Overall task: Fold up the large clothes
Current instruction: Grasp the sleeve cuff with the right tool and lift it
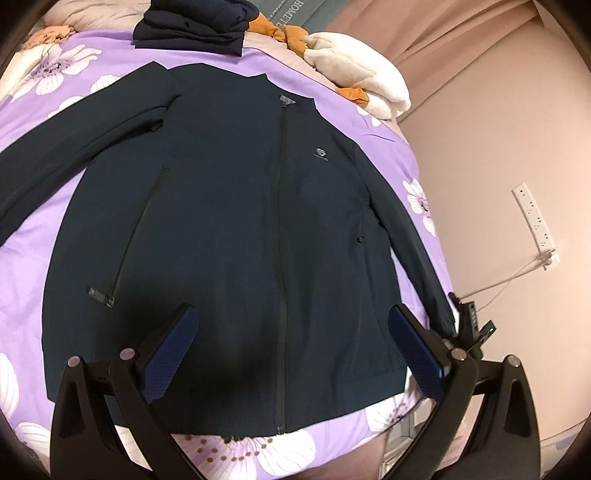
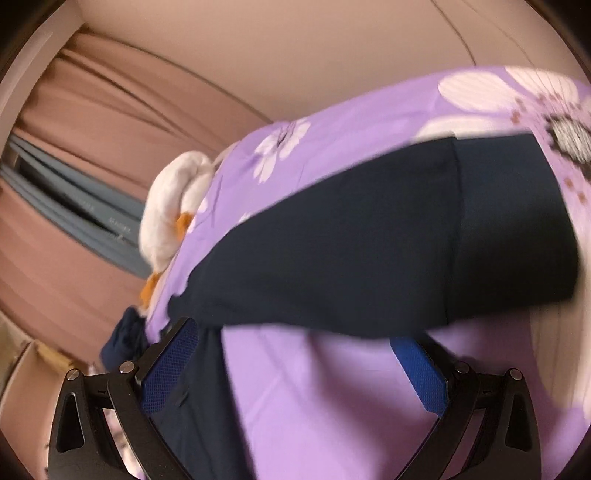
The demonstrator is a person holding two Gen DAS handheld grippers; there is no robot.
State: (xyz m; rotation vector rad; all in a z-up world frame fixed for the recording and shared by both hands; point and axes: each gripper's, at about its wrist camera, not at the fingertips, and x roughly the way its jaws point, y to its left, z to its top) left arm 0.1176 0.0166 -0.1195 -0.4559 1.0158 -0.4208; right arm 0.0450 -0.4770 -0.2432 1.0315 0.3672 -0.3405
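Observation:
A dark navy zip jacket [image 1: 236, 221] lies flat, front up and zipped, on a purple flowered bedsheet [image 1: 81, 96]. Its left sleeve stretches out to the left; its right sleeve [image 1: 410, 236] runs down along the body. My left gripper [image 1: 291, 321] is open, hovering above the jacket's lower hem, holding nothing. The right gripper's tip [image 1: 469, 325] shows at the right sleeve's cuff. In the blurred right wrist view, my right gripper [image 2: 295, 332] is open just in front of the navy sleeve [image 2: 369, 243], which lies across the sheet [image 2: 332, 398].
A folded dark garment [image 1: 192, 26] sits at the far end of the bed. A white and orange plush toy [image 1: 354, 74] lies at the bed's far right edge [image 2: 170, 214]. A pink wall with a white power strip [image 1: 535, 221] is on the right.

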